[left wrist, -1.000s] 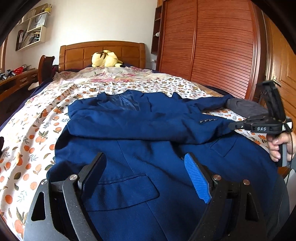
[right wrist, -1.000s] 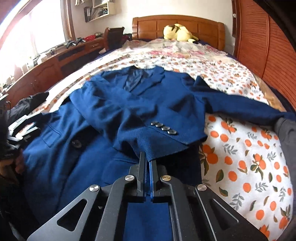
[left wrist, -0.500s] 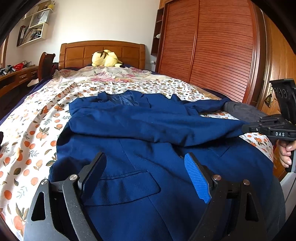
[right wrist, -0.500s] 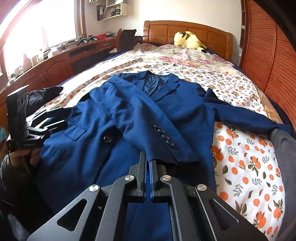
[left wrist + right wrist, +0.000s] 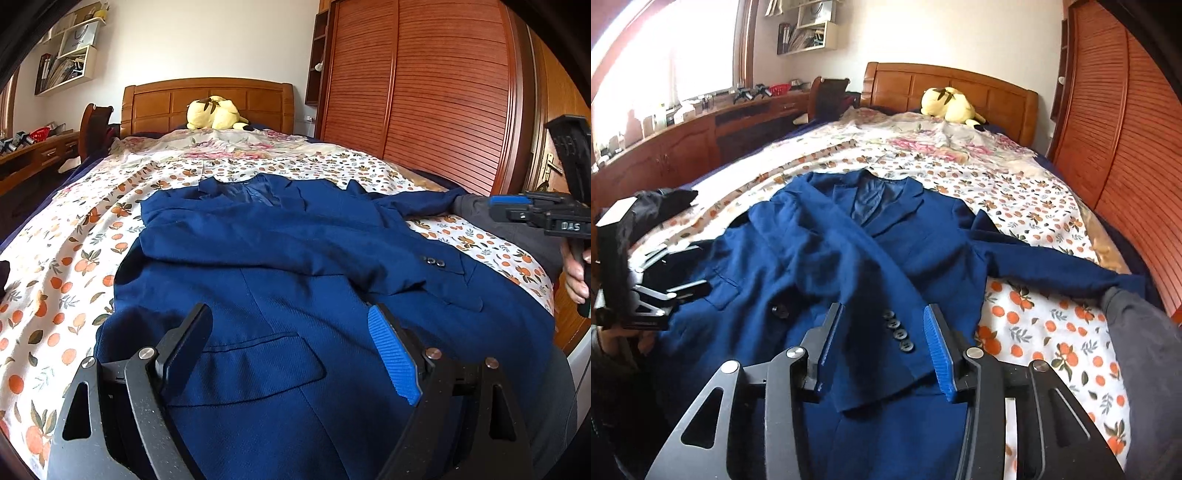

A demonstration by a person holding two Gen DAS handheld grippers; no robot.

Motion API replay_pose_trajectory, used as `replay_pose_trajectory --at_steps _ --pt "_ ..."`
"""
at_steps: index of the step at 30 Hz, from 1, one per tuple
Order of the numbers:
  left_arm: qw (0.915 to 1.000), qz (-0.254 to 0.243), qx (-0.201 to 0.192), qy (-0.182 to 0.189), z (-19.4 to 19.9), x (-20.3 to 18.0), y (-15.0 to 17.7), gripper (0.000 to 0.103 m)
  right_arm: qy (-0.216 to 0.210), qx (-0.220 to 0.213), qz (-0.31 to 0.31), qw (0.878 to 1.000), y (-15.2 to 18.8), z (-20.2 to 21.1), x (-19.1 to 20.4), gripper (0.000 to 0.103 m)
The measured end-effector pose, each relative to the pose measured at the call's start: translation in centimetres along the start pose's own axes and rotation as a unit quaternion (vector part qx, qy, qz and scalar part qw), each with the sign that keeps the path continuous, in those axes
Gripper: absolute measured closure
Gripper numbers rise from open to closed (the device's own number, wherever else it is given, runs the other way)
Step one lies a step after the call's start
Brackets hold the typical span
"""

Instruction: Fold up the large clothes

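Note:
A dark blue suit jacket (image 5: 295,258) lies face up on the bed, collar toward the headboard. One sleeve is folded across its chest, and the buttoned cuff (image 5: 897,332) rests on the jacket front. The other sleeve (image 5: 1052,266) stretches out to the right. My right gripper (image 5: 882,310) hovers just above the cuff. Its jaws are opening and the pads do not press the cloth. In the left wrist view the right gripper (image 5: 506,208) floats off the bed's right edge. My left gripper (image 5: 288,317) stands open over the jacket's lower pocket, holding nothing.
A yellow plush toy (image 5: 214,112) sits by the wooden headboard. A grey garment (image 5: 1137,332) lies at the bed's right side and a dark one (image 5: 665,199) at its left. A slatted wardrobe (image 5: 424,92) lines the right, a low cabinet (image 5: 683,147) the left.
My right gripper, shut on the sleeve cuff before, has parted its jaws and drawn back and up. The cuff now lies on the jacket front. The left gripper has stayed put.

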State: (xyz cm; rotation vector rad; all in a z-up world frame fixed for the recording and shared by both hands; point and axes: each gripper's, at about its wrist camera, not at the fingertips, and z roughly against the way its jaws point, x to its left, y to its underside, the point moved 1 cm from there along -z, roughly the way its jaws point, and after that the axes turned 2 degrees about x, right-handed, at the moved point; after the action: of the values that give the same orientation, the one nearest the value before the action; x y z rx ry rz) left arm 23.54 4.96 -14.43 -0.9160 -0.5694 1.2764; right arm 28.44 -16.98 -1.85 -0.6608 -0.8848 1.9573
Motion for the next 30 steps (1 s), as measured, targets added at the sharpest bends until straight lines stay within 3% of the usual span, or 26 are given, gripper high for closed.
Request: replay_pose_trajectory --at_steps 3,8,12,14,15,16,17,20,26,30 --pt "1.0 -0.001 0.004 -0.002 -0.2 0.0 0.1 0.016 0.018 0.032 0.004 0.999 0.3 -2.7 -0.4 0.057" --pt "1.0 -0.001 0.006 -0.004 -0.4 0.0 0.3 0.016 0.042 0.098 -0.048 0.993 0.9 -8.2 -3.9 0.057" --pt "0.9999 -0.003 0.007 -0.007 -0.4 -0.1 0.4 0.016 0.031 0.138 -0.07 0.987 1.1 -11.3 -5.6 0.058" --pt "0.9999 -0.002 0.008 -0.007 -0.5 -0.1 0.4 0.016 0.016 0.143 -0.071 0.987 1.0 -11.8 -5.5 0.074" --pt "1.0 -0.001 0.008 -0.006 -0.5 -0.1 0.4 0.016 0.012 0.144 -0.063 0.988 1.0 -11.9 -5.2 0.08" --pt "0.9999 -0.001 0.009 -0.005 -0.6 0.0 0.4 0.016 0.009 0.141 -0.056 0.988 1.0 -12.1 -5.0 0.095" --pt "0.9999 0.0 0.01 -0.004 -0.6 0.0 0.4 0.016 0.016 0.133 -0.051 0.99 1.0 -11.8 -4.9 0.097" --pt "0.9999 -0.001 0.013 -0.003 -0.7 -0.1 0.4 0.016 0.026 0.11 -0.046 0.993 1.1 -10.9 -4.5 0.1" --pt "0.9998 -0.012 0.015 -0.012 -0.9 -0.5 0.5 0.016 0.092 0.06 -0.056 0.992 0.8 -9.8 -5.7 0.1" --pt "0.9999 -0.009 0.009 -0.011 -0.7 -0.4 0.6 0.016 0.09 0.058 -0.067 0.992 0.3 -10.4 -5.7 0.1"
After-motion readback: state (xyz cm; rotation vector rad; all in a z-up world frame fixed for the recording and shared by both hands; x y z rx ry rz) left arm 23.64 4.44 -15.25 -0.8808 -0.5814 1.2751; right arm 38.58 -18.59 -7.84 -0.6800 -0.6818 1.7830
